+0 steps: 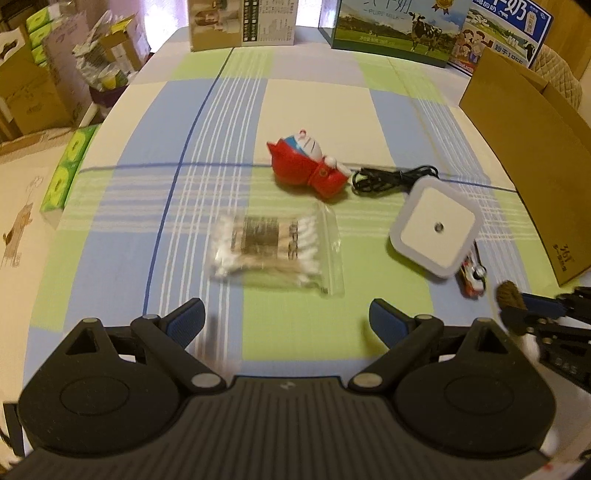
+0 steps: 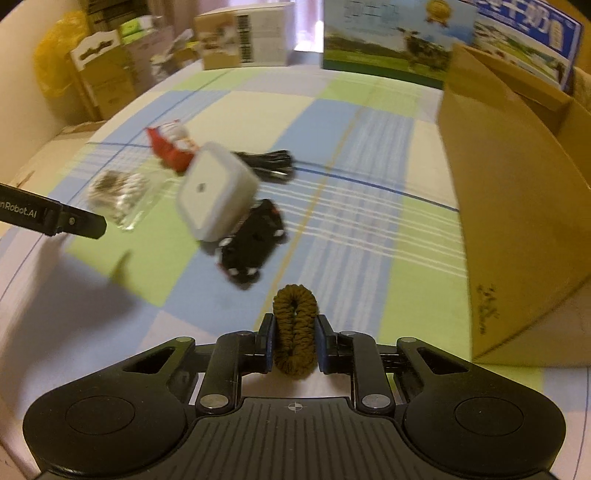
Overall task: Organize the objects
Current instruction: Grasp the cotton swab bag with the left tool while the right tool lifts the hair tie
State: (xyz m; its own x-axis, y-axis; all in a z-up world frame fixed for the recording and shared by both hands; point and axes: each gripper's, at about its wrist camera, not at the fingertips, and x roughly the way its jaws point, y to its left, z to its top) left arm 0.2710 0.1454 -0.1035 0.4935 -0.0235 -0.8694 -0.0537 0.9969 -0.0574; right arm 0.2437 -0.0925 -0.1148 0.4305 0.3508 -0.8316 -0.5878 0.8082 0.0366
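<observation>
**Hair tie clamped at right, left jaws spread wide**

Right gripper [image 2: 294,338]: clenched on a brown hair tie [image 2: 294,328], loop squeezed narrow between the blue pads [image 2: 269,341], top of the loop sticking up past the fingertips. Held above the checked tablecloth [image 2: 369,229], with a tall cardboard box [image 2: 517,206] just to the right. Seen again at the right edge of the left wrist view, hair tie [image 1: 509,295] pinched at the tip.

Left gripper [image 1: 287,319]: released, fingers [image 1: 186,319] set far apart, nothing between them, hovering over the cloth [image 1: 129,240]. Its dark body [image 2: 55,216] pokes in from the left edge of the right wrist view.

Just ahead of the left gripper: a clear bag of cotton swabs [image 1: 275,245], lying flat. Beyond it, a red and blue cartoon figure [image 1: 308,166] on its side. Right of the figure, a coiled black cable [image 1: 393,177], touching or nearly touching it. Near the cable, a white square night light [image 1: 436,227], tilted, one corner resting over a toy car [image 1: 472,275].

From the right wrist view, somewhat blurred: toy car [image 2: 253,243] upside down, black underside up, partly under the night light [image 2: 216,190]; cable [image 2: 267,162], figure [image 2: 170,146] and swab bag [image 2: 118,195] behind and left.

Along the far table edge: printed cartons, among them a milk box [image 1: 391,26] with a cow picture.
</observation>
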